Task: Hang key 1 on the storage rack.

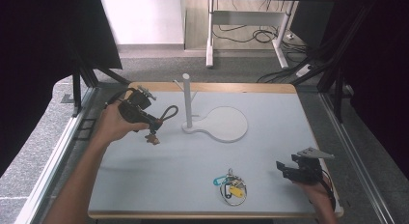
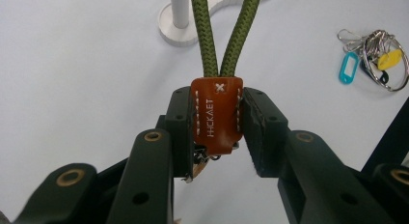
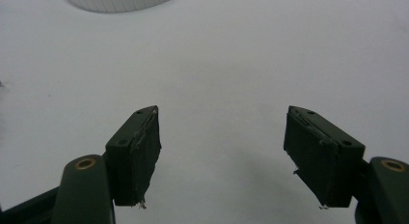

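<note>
Beside the white stand [image 1: 187,101], left gripper [image 2: 218,119] clamped the strap's leather tab [image 2: 216,115], loop toward post; right gripper [image 3: 222,154] gaped empty.

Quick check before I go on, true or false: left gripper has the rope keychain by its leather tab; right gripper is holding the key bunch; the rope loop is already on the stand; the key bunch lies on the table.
1. The left gripper clamps the leather tab of the rope keychain. True.
2. The right gripper holds the key bunch. False: its jaws stand open, with nothing between them.
3. The rope loop hangs on the stand. False: it is held beside the post.
4. The key bunch lies on the table. True.
</note>
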Motion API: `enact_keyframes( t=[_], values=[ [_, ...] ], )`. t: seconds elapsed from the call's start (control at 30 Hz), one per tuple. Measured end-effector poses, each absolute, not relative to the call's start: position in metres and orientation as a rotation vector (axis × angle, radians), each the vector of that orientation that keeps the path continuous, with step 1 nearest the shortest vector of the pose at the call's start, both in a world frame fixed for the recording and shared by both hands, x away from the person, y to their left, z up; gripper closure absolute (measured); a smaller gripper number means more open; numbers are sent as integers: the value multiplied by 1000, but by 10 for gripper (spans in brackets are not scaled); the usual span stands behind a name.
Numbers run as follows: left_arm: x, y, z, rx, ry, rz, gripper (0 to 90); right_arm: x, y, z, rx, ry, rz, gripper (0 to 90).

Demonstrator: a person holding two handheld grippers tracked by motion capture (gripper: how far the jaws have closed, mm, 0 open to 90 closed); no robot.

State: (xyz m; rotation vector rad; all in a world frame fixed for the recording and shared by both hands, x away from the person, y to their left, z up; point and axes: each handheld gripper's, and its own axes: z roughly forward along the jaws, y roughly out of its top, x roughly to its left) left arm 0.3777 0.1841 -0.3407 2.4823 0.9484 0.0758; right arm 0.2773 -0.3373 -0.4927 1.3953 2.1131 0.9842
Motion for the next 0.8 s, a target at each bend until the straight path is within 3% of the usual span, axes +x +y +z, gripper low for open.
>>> enact_keyframes(
  t=[0.8],
  values=[
    [402,194,-334,2431,1002,76,664,278,-339,-493,1400,2118,982,291]
  ],
)
